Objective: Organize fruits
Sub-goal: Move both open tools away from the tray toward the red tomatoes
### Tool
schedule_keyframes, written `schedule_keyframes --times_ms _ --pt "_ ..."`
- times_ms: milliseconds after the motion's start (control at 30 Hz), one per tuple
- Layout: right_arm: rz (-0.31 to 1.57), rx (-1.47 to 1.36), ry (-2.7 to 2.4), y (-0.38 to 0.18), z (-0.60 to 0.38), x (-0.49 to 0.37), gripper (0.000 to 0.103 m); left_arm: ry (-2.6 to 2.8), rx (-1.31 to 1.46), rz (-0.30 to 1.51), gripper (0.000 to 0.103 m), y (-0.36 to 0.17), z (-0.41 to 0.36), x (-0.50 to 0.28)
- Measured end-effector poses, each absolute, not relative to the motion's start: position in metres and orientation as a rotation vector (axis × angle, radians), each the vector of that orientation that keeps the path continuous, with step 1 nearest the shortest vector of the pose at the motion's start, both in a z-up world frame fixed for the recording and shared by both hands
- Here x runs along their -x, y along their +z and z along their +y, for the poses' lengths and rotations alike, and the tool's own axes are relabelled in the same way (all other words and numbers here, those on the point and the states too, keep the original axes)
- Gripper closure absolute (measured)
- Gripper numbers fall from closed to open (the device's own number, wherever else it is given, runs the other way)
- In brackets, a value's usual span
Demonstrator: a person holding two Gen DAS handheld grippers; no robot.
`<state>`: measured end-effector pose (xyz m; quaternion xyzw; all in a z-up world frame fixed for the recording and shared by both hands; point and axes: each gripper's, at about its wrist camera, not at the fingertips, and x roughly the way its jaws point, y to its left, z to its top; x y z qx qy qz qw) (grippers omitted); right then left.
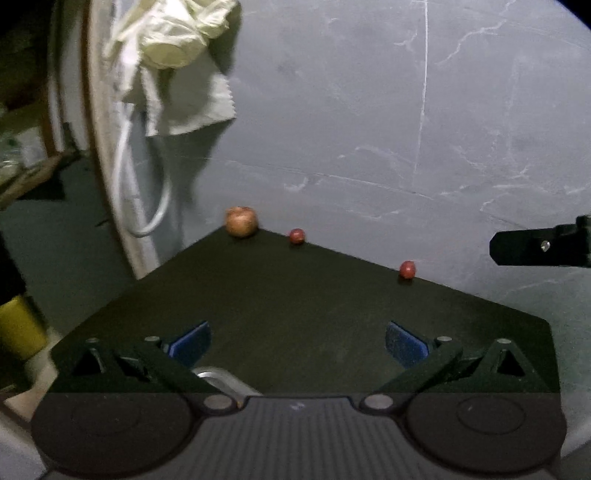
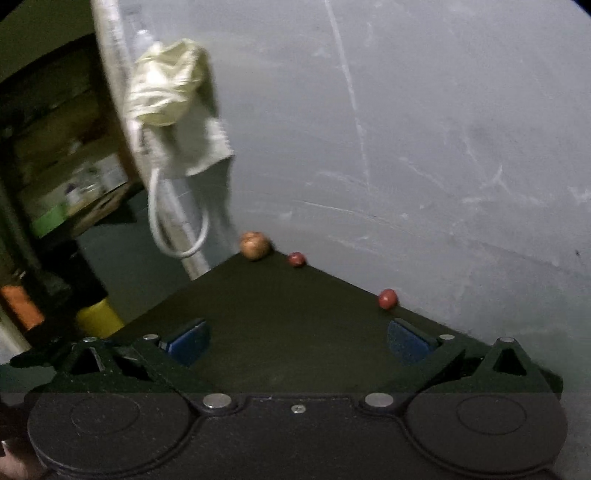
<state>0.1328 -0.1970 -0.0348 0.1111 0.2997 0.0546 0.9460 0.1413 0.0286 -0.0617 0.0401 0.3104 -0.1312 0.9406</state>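
Observation:
A dark table stands against a grey wall. At its far corner sits a round tan-brown fruit, also in the right wrist view. Two small red fruits lie along the far edge: one near the brown fruit, one further right; the right wrist view shows them too. My left gripper is open and empty above the near part of the table. My right gripper is open and empty; its finger shows at the left wrist view's right edge.
A pale cloth bag and a white cord loop hang on a white pole left of the table. A yellow object stands on the floor to the left. Cluttered shelves lie further left.

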Motion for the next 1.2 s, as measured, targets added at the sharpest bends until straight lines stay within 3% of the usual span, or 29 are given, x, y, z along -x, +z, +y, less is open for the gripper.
schedule_keyframes --times_ms 200,733,1033,1200 --pt "0.608 -0.247 -0.016 -0.033 -0.181 -0.137 0.001 -0.369 -0.104 0.67 0.001 -0.067 0.045 -0.181" --pt "0.536 -0.287 -0.083 -0.03 -0.197 -0.137 0.001 -0.355 -0.202 0.561 0.001 -0.049 0.04 -0.211" --pt "0.583 -0.266 -0.238 -0.072 -0.186 -0.227 0.008 -0.476 -0.242 0.573 0.002 -0.094 0.027 -0.331" --pt "0.628 -0.302 -0.327 -0.11 -0.191 -0.271 0.016 -0.542 -0.3 0.591 0.013 -0.136 0.007 -0.394"
